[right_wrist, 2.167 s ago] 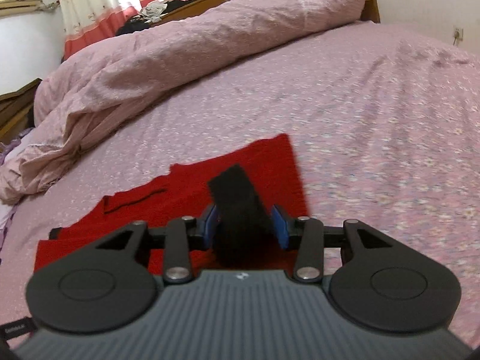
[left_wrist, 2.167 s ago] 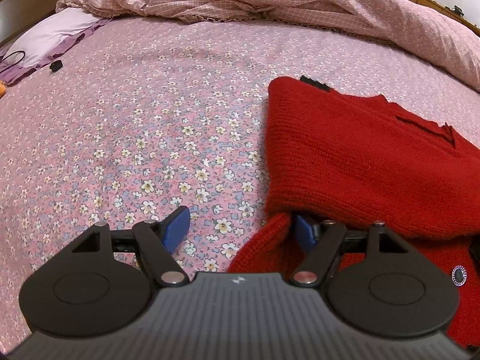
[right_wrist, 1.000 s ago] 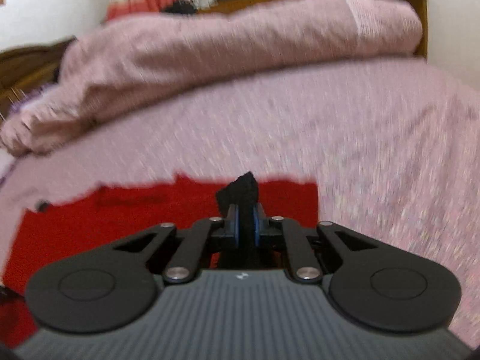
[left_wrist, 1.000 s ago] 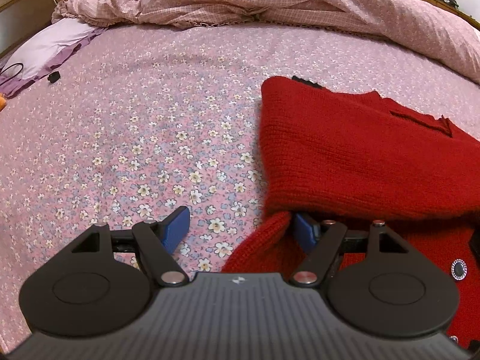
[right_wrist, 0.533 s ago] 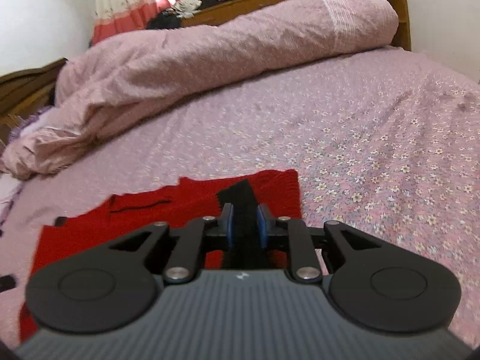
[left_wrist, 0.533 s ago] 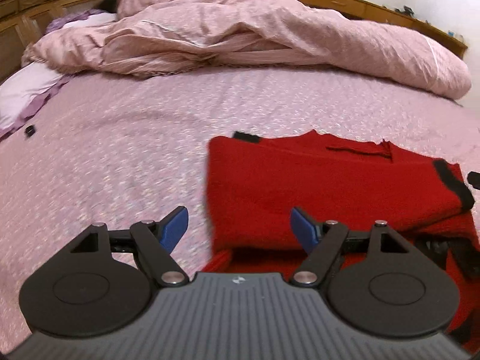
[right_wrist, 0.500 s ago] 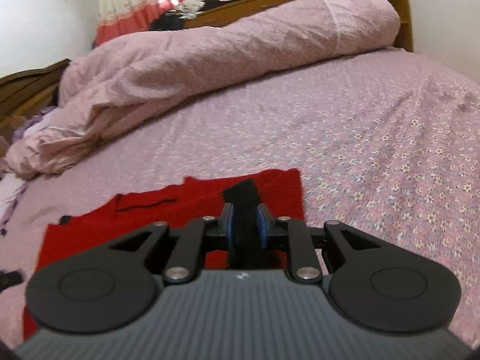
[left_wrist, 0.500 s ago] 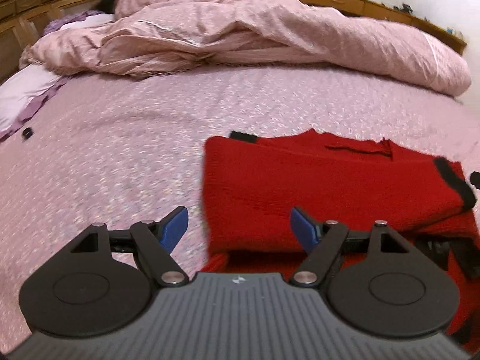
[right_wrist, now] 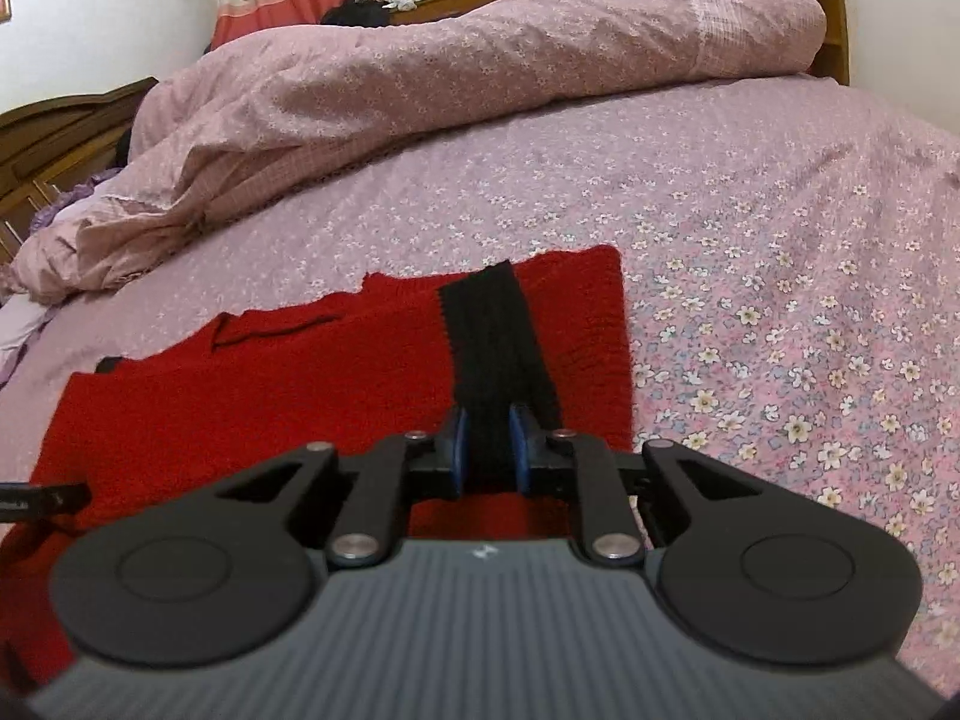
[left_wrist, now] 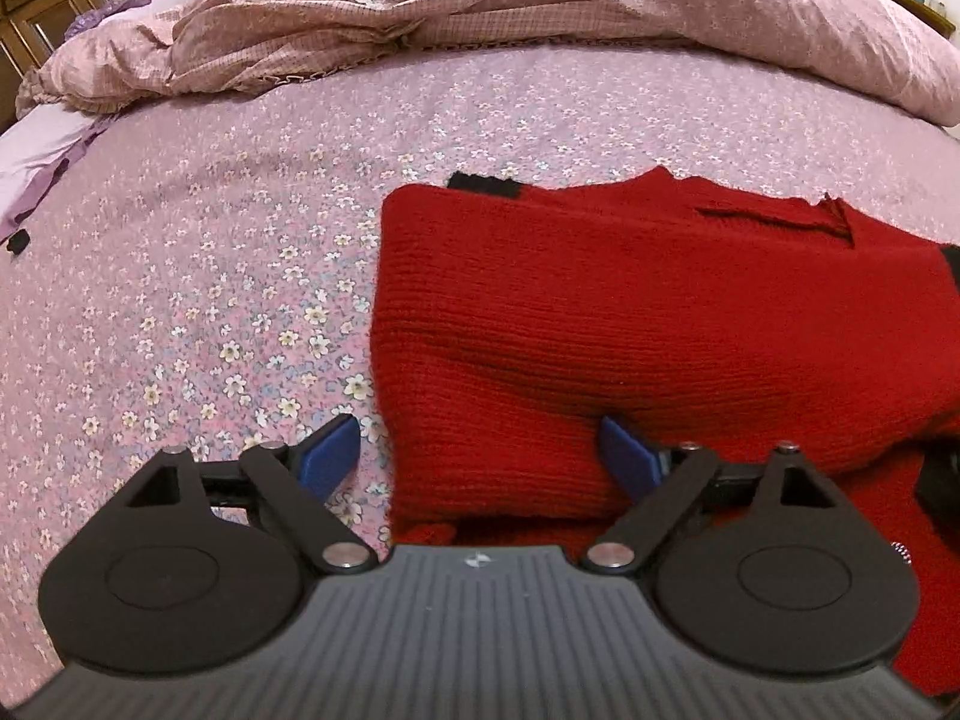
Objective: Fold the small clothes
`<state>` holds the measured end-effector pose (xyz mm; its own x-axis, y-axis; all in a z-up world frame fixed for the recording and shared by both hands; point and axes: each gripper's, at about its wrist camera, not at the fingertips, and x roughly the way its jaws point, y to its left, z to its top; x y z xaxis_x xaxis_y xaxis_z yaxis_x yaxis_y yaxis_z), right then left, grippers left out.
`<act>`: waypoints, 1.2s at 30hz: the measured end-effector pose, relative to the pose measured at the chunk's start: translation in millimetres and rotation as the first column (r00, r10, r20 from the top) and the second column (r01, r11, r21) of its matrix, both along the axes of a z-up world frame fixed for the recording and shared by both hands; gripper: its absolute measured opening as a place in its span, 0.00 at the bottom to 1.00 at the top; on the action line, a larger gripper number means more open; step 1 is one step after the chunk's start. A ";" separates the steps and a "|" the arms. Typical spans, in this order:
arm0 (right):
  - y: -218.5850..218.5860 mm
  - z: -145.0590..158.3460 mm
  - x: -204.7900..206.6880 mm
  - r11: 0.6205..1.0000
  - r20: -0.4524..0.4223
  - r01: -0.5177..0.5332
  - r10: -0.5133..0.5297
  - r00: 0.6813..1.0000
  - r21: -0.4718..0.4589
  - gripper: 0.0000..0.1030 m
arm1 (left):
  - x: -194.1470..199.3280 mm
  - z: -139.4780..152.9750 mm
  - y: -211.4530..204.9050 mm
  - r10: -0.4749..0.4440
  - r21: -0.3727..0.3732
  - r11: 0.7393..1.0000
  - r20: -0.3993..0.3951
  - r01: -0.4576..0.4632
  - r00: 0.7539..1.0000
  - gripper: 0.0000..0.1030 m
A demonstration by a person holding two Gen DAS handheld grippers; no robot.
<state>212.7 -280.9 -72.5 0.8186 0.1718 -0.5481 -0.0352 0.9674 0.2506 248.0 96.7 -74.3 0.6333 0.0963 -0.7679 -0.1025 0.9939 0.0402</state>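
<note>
A red knitted sweater (left_wrist: 630, 312) with black cuffs lies partly folded on the flowered bed sheet (left_wrist: 210, 252). My left gripper (left_wrist: 480, 450) is open, its jaws standing either side of the near left corner of the folded layer, not closed on it. In the right wrist view the sweater (right_wrist: 270, 378) lies ahead and to the left. My right gripper (right_wrist: 487, 450) is shut on the black cuff (right_wrist: 492, 336) of a sleeve that lies across the red body.
A rumpled pink duvet (left_wrist: 510, 6) is heaped along the far side of the bed; it also shows in the right wrist view (right_wrist: 456, 60). A wooden headboard (right_wrist: 48, 138) stands at left. A small black object (left_wrist: 18, 242) lies on the sheet far left.
My left gripper has dropped closer to the sweater's near left corner, still open. My right gripper, shut on the black cuff, has carried the sleeve down onto the red body.
</note>
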 end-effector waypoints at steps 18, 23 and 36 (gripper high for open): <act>-17.3 52.6 -96.3 0.996 -0.008 -0.045 0.046 0.999 0.082 0.57 | -105.7 57.0 17.5 0.003 0.003 1.000 0.061 -0.003 0.998 0.88; -22.4 52.4 -132.2 0.997 -0.050 -0.054 0.057 0.997 0.050 0.57 | -141.5 63.4 25.8 -0.025 0.023 0.999 0.048 0.024 0.999 0.88; -42.3 31.7 -190.8 0.999 -0.159 -0.028 0.023 0.987 -0.024 0.57 | -213.1 35.9 36.4 -0.003 -0.012 1.000 -0.025 0.003 1.000 0.88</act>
<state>21.9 -323.1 -40.8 0.7167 0.1755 -0.6749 -0.0218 0.9730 0.2298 34.9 133.1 -38.4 0.6142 0.0852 -0.7845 -0.0983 0.9947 0.0311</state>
